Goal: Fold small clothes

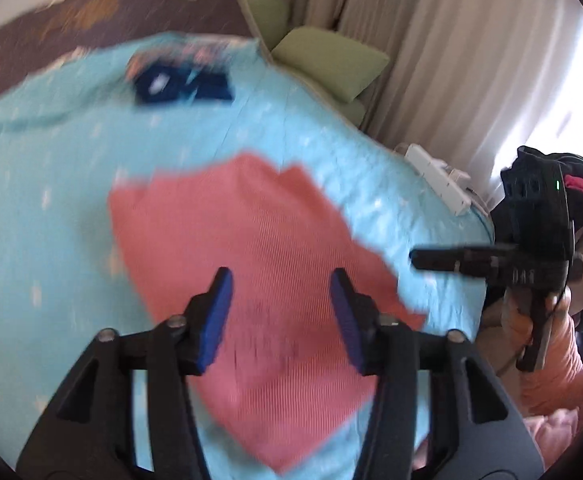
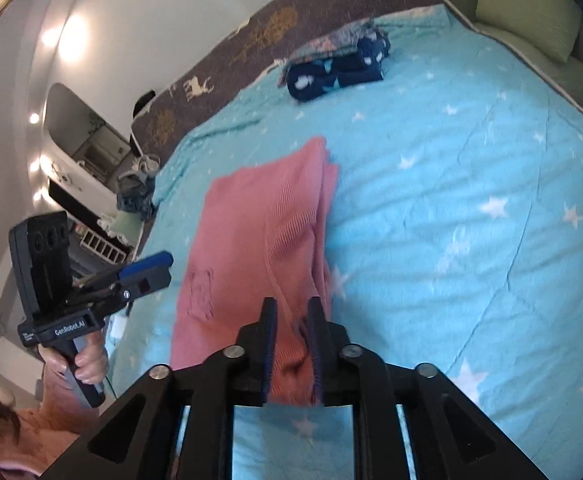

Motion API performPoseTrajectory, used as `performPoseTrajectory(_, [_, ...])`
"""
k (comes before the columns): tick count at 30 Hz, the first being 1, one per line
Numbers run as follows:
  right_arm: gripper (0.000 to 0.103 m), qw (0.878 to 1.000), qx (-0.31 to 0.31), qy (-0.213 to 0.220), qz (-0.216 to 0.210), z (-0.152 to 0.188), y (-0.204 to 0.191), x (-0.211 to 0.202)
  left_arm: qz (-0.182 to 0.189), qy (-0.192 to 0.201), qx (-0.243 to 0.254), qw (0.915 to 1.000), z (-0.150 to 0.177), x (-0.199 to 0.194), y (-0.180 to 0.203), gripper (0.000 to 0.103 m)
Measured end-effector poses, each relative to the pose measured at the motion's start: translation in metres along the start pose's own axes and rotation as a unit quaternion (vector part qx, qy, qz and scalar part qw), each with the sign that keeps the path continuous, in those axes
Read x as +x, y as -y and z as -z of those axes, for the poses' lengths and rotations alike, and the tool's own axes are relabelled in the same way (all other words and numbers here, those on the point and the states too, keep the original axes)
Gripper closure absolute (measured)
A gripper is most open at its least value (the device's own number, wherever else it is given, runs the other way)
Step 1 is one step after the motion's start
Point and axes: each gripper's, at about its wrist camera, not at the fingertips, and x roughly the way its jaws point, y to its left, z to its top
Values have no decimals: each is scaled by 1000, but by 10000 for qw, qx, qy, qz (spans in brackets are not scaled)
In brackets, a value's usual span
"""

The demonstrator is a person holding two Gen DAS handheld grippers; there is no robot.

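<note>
Lying folded on the star-print blue quilt (image 2: 471, 168), the pink ribbed garment (image 2: 259, 232) is looking nearly finished; left gripper (image 1: 281, 312) is hovering above it, jaws apart, empty; right gripper (image 2: 291, 344) is straddling its near edge, jaws slightly parted; navy rolled clothes (image 2: 335, 70) are waiting beyond, apparently already done.

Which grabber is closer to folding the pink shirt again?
Probably the right gripper: its jaws straddle the pink shirt's near edge. The left gripper is open above the shirt.
</note>
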Motion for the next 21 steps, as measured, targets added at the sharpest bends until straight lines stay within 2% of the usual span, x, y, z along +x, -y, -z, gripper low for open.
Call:
performPoseTrajectory(3, [70, 9998, 113, 138, -28, -7, -11, 9, 70, 11, 14, 10000, -38, 26, -3, 36])
performPoseTrajectory(6, [64, 9998, 134, 64, 99, -10, -11, 26, 287, -313, -61, 9991, -74, 74, -4, 36])
performPoseTrajectory(8, [64, 9997, 161, 1, 189, -10, -13, 37, 370, -553, 76, 9978, -78, 96, 2, 36])
performPoseTrajectory(11, [64, 9992, 342, -73, 167, -11, -4, 44, 119, -1151, 387, 9925, -80, 143, 7, 36])
performPoseTrajectory(13, [64, 9986, 494, -140, 85, -9, 5, 47, 108, -1494, 423, 9878, -70, 159, 10, 63])
performPoseTrajectory(14, [64, 9984, 553, -148, 33, -9, 7, 48, 85, -1566, 476, 9865, -68, 164, 12, 86])
performPoseTrajectory(15, [64, 9980, 618, -131, -50, -9, 10, 49, 90, -1542, 497, 9867, -67, 164, 11, 93])
performPoseTrajectory(16, [66, 9978, 646, -104, -122, -8, 11, 50, 82, -1424, 521, 9884, -69, 161, 11, 95])
performPoseTrajectory(17, [90, 9977, 644, -46, -187, -8, 12, 50, 72, -1350, 530, 9894, -72, 158, 11, 96])
performPoseTrajectory(18, [97, 9979, 611, -9, -219, -9, 12, 49, 20, -1179, 502, 9918, -78, 152, 9, 97])
performPoseTrajectory(20, [97, 9981, 572, 1, -210, -8, 12, 49, -27, -981, 349, 9946, -90, 148, -1, 98])
performPoseTrajectory(21, [98, 9979, 620, -42, -202, -6, 13, 50, -91, -943, 273, 9951, -95, 151, -6, 102])
